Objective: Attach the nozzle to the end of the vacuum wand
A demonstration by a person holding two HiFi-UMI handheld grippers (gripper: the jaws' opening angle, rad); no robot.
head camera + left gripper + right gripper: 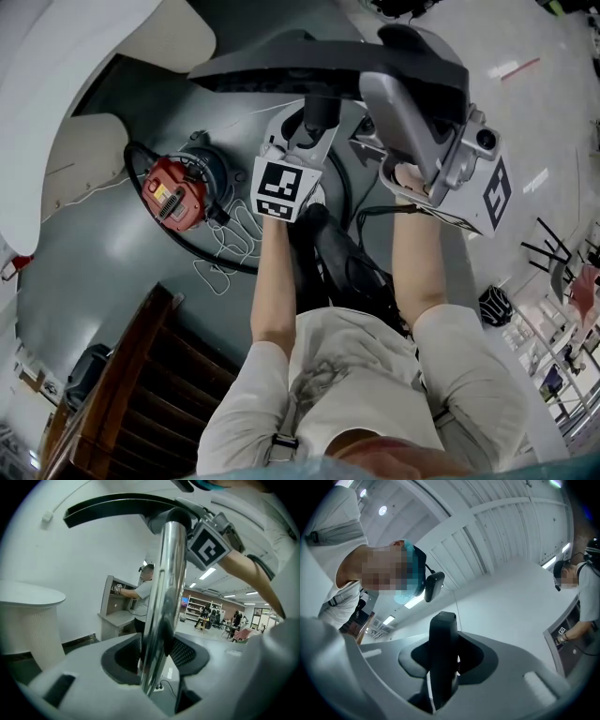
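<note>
Clamping the wand [166,573], the left gripper [154,660] has its jaws partway closed, pads on the chrome tube, which rises toward 12 o'clock and meets the nozzle [117,503]. The right gripper [443,665] pinches the black nozzle, at 12 o'clock in the head view.

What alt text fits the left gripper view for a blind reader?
The left gripper holds a shiny metal wand between its jaws; the wand rises to a curved black nozzle at the top. Behind, a person stands at a grey counter.
</note>
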